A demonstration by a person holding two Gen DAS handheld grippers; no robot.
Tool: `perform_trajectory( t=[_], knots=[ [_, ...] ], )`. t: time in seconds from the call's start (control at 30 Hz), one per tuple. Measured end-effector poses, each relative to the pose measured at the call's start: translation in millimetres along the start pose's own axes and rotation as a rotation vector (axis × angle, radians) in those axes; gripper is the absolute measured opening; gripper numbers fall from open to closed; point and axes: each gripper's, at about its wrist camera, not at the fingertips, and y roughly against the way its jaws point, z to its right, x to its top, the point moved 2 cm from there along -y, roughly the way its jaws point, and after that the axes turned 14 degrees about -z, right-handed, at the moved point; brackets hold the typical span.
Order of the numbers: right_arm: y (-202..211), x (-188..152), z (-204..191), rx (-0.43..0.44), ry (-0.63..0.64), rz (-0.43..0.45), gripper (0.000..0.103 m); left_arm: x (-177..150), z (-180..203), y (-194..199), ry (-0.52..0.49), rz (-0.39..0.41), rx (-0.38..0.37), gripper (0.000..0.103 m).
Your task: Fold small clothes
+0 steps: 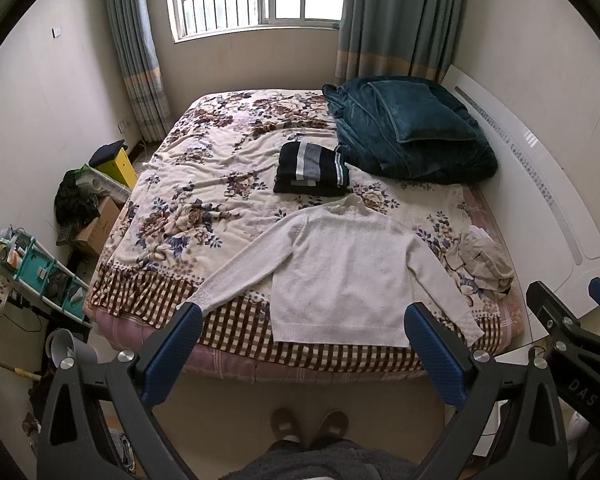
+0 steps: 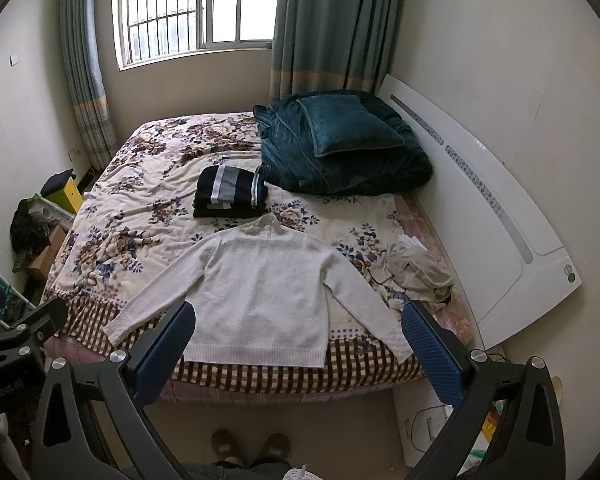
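Note:
A white knit sweater lies flat on the bed, sleeves spread, hem toward the near edge; it also shows in the right wrist view. A folded dark striped garment sits behind its collar, also in the right wrist view. A crumpled beige garment lies at the bed's right side, also in the right wrist view. My left gripper is open and empty, held above the floor before the bed's near edge. My right gripper is open and empty at the same height, to the right.
The bed has a floral cover with a checked border. A teal blanket and pillow are piled at the far right. A white headboard leans on the right wall. Boxes and a teal rack stand left of the bed. Slippered feet stand below.

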Motion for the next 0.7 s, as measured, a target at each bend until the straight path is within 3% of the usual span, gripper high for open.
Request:
perform_trajectory(
  t=[0.17,0.3,0.4,0.57,0.7],
  knots=[
    [-8,13,8,-0.019,-0.067,-0.009,0.103,18,4,-14,0.001,0.06,0.065,0.103],
    [-56,18,30,-0.076,-0.194,-0.038,0.103,45,5,-61,-0.015,0.075,0.105,0.103],
    [-113,21,57,-0.132,-0.316,-0.082,0.103,68,16,-121,-0.038,0.033,0.107,0.103],
    [-250,14,125,-0.104,-0.513,-0.296,0.103,99,50,-227,-0.089,-0.05,0.145,0.103],
    [-366,-2,189,-0.146,-0.634,-0.412,0.103,121,82,-328,-0.11,-0.146,0.171,0.103]
  ],
)
